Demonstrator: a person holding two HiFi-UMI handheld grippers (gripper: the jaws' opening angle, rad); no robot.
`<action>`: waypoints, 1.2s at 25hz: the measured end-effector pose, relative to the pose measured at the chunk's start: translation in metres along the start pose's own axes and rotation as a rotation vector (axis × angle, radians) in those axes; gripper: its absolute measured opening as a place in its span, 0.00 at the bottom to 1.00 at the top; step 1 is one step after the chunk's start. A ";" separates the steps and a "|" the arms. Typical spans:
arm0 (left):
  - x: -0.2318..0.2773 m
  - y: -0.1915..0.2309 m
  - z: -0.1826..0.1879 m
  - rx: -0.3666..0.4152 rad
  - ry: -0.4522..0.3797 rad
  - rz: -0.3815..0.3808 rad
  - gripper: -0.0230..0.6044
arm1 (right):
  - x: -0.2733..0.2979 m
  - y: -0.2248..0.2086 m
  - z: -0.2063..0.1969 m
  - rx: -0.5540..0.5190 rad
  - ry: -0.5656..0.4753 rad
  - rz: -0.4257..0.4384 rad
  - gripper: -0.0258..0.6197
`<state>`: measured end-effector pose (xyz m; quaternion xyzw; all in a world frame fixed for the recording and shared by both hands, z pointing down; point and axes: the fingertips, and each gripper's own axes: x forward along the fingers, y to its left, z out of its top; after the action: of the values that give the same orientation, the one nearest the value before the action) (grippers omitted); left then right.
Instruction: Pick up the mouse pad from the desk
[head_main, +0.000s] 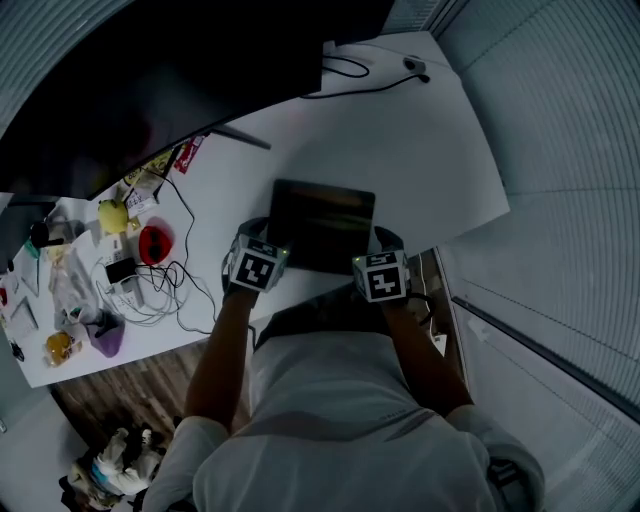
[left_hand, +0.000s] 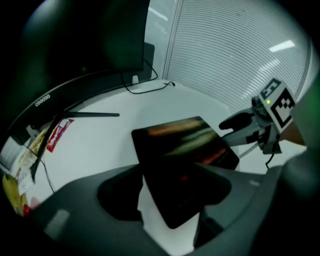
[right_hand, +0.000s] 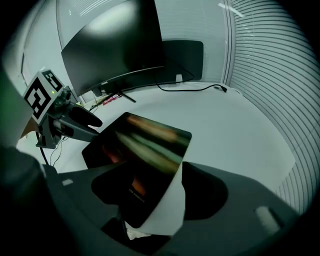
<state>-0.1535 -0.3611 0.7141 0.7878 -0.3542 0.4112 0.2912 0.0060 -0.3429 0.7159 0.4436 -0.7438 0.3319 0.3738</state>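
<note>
The mouse pad (head_main: 322, 225) is a dark rectangle lying flat on the white desk (head_main: 420, 150), just in front of the person. My left gripper (head_main: 255, 265) is at its near left corner and my right gripper (head_main: 380, 275) at its near right corner. In the left gripper view the jaws (left_hand: 170, 200) stand wide apart, with the mouse pad (left_hand: 182, 160) reaching its corner in between them, untouched by the pads. The right gripper view shows the same: open jaws (right_hand: 157, 195) straddle a corner of the mouse pad (right_hand: 145, 150). Each gripper shows in the other's view, the right gripper (left_hand: 255, 127) and the left gripper (right_hand: 75, 120).
A large dark monitor (head_main: 170, 80) stands at the back of the desk, with a black cable (head_main: 350, 70) behind it. Clutter fills the left end: a red object (head_main: 155, 242), a yellow item (head_main: 112, 214), tangled cables (head_main: 160, 285) and a purple cup (head_main: 108, 335). The desk's right edge (head_main: 500, 200) runs along a blind-covered wall.
</note>
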 end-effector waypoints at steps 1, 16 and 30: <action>0.004 0.001 -0.005 -0.012 0.024 -0.001 0.50 | 0.003 0.000 -0.001 0.003 0.007 -0.004 0.53; 0.022 -0.001 -0.018 -0.100 0.059 0.122 0.46 | 0.022 0.002 -0.005 -0.032 0.058 -0.041 0.49; -0.016 -0.034 0.022 -0.074 -0.132 0.080 0.14 | -0.006 0.030 0.027 -0.073 -0.076 0.064 0.10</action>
<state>-0.1229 -0.3526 0.6840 0.7872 -0.4188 0.3560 0.2796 -0.0267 -0.3509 0.6927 0.4181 -0.7829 0.2993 0.3504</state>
